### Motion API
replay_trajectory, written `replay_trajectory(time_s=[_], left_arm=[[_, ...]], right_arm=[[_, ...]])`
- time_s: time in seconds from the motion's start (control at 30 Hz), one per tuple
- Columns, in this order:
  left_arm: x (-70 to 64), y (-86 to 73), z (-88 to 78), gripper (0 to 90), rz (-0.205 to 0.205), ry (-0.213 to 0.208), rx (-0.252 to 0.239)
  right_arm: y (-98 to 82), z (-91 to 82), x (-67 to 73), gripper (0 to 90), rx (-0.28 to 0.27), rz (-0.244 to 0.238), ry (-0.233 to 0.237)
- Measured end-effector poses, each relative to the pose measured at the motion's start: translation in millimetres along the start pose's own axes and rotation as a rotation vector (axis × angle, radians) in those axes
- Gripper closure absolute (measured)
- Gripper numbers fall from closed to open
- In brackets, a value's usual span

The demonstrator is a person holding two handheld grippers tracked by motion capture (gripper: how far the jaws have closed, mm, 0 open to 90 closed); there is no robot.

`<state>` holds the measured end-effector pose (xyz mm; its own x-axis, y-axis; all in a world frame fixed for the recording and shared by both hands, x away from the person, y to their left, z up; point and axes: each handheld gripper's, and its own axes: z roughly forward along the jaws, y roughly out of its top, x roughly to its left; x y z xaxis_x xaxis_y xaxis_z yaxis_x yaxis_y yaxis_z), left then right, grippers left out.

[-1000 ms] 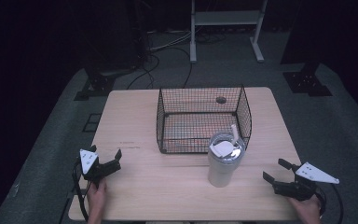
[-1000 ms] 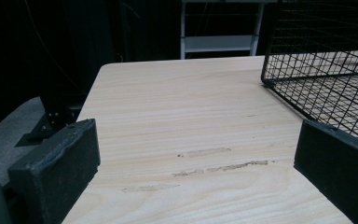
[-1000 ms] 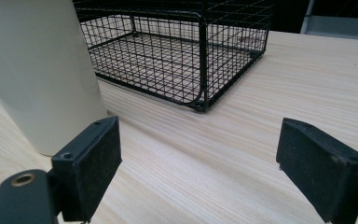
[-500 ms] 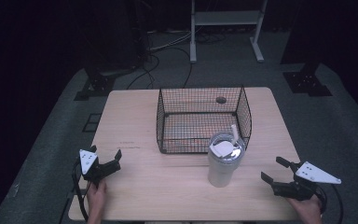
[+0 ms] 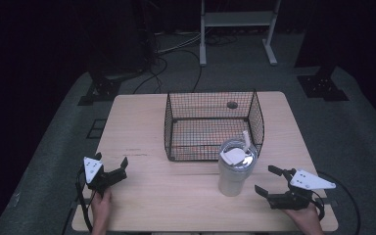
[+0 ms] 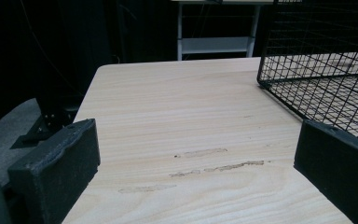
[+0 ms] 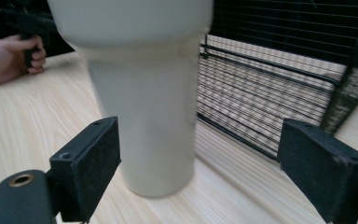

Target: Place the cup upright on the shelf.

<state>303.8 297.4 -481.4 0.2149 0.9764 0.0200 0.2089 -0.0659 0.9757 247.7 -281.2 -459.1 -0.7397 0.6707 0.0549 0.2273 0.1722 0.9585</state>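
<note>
As laid out on the wooden table, the count stands at one tumbler, one wire basket and two grippers. Right gripper: jaws spread wide, holding nothing, aimed at the tumbler from just beside it; left gripper: jaws likewise wide apart over bare wood, gripping nothing. Tumbler: cream, upright, tapered toward its base, lidded with a straw, standing just in front of the basket's near right corner.
</note>
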Motion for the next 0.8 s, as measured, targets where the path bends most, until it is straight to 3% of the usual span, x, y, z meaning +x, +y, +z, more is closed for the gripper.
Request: replay_trajectory(time_s=[0.07,0.2,0.47,0.53,0.8], left_arm=[[0.0,-0.1,0.1,0.0,0.000,-0.001,-0.001],[-0.4,-0.1,0.0,0.0,0.002,-0.001,0.000],[-0.4,-0.2,0.2,0.0,0.002,-0.003,-0.002],[-0.6,-0.1,0.4,0.0,0.005,-0.004,0.000],[-1.0,-0.1,0.6,0.0,0.010,-0.007,-0.001]], right_arm=[[2.1,6.9,4.0,10.7,-0.008,0.005,0.042],[4.7,17.2,8.4,9.4,0.000,0.020,0.080],[10.8,31.9,12.5,6.7,0.011,0.004,0.103],[12.2,35.5,11.4,2.6,0.014,0.020,0.120],[13.4,55.4,10.0,2.8,0.033,0.021,0.130]])
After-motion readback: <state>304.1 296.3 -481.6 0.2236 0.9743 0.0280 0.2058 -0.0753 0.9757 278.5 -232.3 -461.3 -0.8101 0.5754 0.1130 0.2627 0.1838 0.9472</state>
